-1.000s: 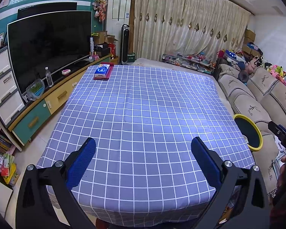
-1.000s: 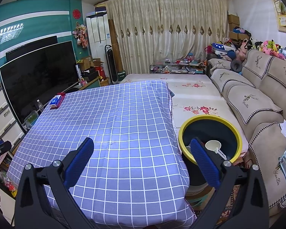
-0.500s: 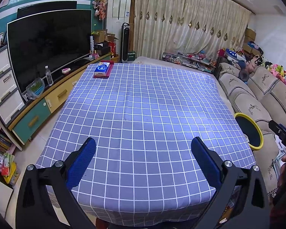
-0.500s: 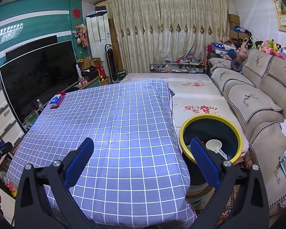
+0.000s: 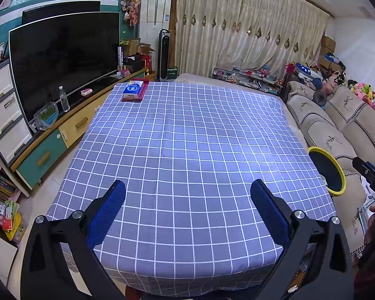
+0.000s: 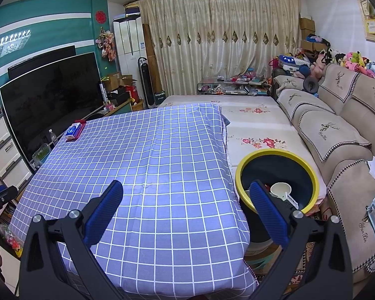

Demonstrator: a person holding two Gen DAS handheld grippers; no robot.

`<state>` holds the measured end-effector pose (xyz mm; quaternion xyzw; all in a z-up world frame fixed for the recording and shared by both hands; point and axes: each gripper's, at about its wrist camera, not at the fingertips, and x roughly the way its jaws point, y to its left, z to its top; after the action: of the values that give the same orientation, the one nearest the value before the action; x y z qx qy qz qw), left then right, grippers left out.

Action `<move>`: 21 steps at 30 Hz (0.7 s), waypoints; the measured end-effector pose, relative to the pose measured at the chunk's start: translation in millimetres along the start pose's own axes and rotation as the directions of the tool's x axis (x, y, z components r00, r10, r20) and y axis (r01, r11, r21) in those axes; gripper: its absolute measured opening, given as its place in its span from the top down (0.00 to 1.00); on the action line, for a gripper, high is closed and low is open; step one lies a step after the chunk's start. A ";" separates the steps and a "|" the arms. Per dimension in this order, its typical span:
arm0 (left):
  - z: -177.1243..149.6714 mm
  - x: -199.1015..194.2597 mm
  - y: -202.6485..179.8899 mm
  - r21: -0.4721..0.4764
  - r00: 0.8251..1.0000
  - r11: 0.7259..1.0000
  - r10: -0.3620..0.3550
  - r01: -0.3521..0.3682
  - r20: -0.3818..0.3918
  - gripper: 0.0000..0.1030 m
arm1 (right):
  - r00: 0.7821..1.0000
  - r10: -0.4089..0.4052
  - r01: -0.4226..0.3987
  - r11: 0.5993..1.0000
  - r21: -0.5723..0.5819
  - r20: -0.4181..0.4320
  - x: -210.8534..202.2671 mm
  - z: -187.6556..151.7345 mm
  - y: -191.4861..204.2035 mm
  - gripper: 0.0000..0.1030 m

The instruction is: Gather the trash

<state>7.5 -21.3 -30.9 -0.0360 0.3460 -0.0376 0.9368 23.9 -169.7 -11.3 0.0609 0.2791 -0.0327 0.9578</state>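
A dark bin with a yellow rim [image 6: 278, 172] stands at the right side of the table; a white paper cup [image 6: 280, 190] and other scraps lie inside it. The same bin [image 5: 327, 172] shows at the right edge in the left wrist view. My left gripper [image 5: 187, 195] hovers open over the near part of the blue checked tablecloth [image 5: 187, 137], nothing between its blue pads. My right gripper [image 6: 187, 195] is open too, above the table's near right corner, with its right finger [image 6: 267, 210] in front of the bin. No loose trash shows on the cloth.
A blue tissue pack on a red tray [image 5: 133, 91] sits at the table's far left corner. A TV [image 5: 62, 57] and low cabinet run along the left; a beige sofa [image 6: 332, 135] lines the right. A floral mat [image 6: 252, 130] lies beyond the bin.
Both grippers stay open. The left view has drawn back slightly, showing more of the table's near edge; the right view is nearly unchanged.
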 end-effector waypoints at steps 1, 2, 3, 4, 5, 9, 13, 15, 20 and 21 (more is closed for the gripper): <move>-0.2 -0.1 -0.7 0.001 1.000 1.000 0.000 0.000 0.000 0.04 | 1.000 0.000 0.000 1.000 0.000 -0.001 0.1 -0.9 0.4 0.06; 0.1 0.3 0.1 0.000 1.000 1.000 0.000 0.000 0.000 0.04 | 1.000 0.000 0.000 1.000 0.000 -0.001 0.1 -0.2 0.2 0.06; -0.1 0.5 -0.3 0.000 1.000 1.000 0.000 0.000 0.000 0.04 | 1.000 0.000 0.000 1.000 0.000 -0.001 0.2 -0.6 0.3 0.06; -0.2 0.6 -0.4 -0.002 1.000 1.000 -0.002 0.002 -0.001 0.04 | 1.000 0.000 0.000 1.000 -0.001 -0.002 0.2 -0.9 0.6 0.06; -0.2 0.6 0.2 -0.005 1.000 1.000 -0.003 0.003 -0.001 0.04 | 1.000 0.000 0.000 1.000 -0.002 -0.002 0.2 -0.7 0.5 0.06; 0.9 2.9 1.7 -0.023 1.000 1.000 -0.015 0.014 -0.004 0.04 | 1.000 0.002 -0.002 1.000 -0.003 -0.004 0.7 -1.7 0.3 0.06; 2.8 5.2 -2.6 0.009 1.000 1.000 -0.025 0.025 0.006 0.04 | 1.000 0.007 -0.007 1.000 -0.002 -0.007 1.9 -1.9 -0.3 0.06; 6.3 8.0 -5.2 0.026 0.999 0.999 -0.035 0.034 0.004 0.04 | 1.000 0.014 -0.014 1.000 0.002 -0.011 3.9 -2.2 -1.6 0.06; 29.8 32.4 1.6 0.035 1.000 0.999 -0.003 0.004 -0.021 0.04 | 0.998 0.053 -0.053 0.998 -0.015 -0.016 16.6 10.3 4.3 0.06; 36.1 43.6 5.9 0.031 0.999 1.000 0.000 0.001 -0.032 0.04 | 0.997 0.070 -0.070 0.997 -0.022 -0.018 24.2 17.1 7.8 0.06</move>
<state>64.3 -18.1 -32.2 -0.0209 0.3605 -0.0440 0.9315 54.1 -165.0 -9.2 0.0600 0.2852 0.0046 0.9566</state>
